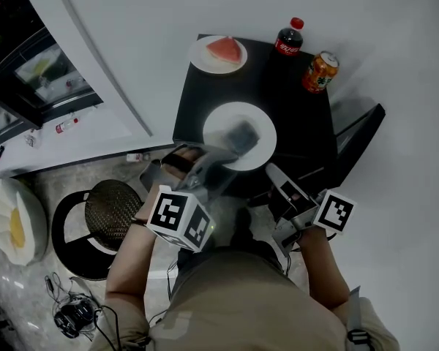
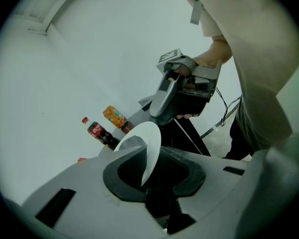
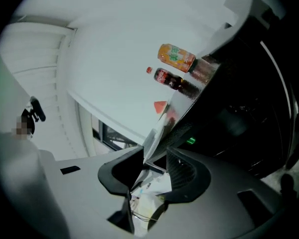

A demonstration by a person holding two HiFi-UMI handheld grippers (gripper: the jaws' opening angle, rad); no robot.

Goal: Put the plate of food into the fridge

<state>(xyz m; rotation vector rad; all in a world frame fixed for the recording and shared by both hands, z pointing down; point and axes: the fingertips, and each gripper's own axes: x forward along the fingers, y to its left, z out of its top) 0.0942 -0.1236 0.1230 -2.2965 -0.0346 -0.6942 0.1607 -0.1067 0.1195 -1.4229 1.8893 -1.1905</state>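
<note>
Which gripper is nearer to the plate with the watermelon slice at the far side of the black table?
Left. The left gripper grips the white plate just short of the watermelon plate; the right gripper sits farther back, at the table's near edge.

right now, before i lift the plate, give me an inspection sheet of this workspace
surface: small black table, no spills seen
job's things: white plate with grey food at mid-table; fridge not clearly seen
clutter: watermelon plate, cola bottle, orange can along the far edge
grippers: left gripper fingers shut on the plate's rim; right gripper fingers apart, what looks like the rim between them
cables: tangled cable on the floor, lower left
surroundings: round black stool, white round object on the speckled floor
</note>
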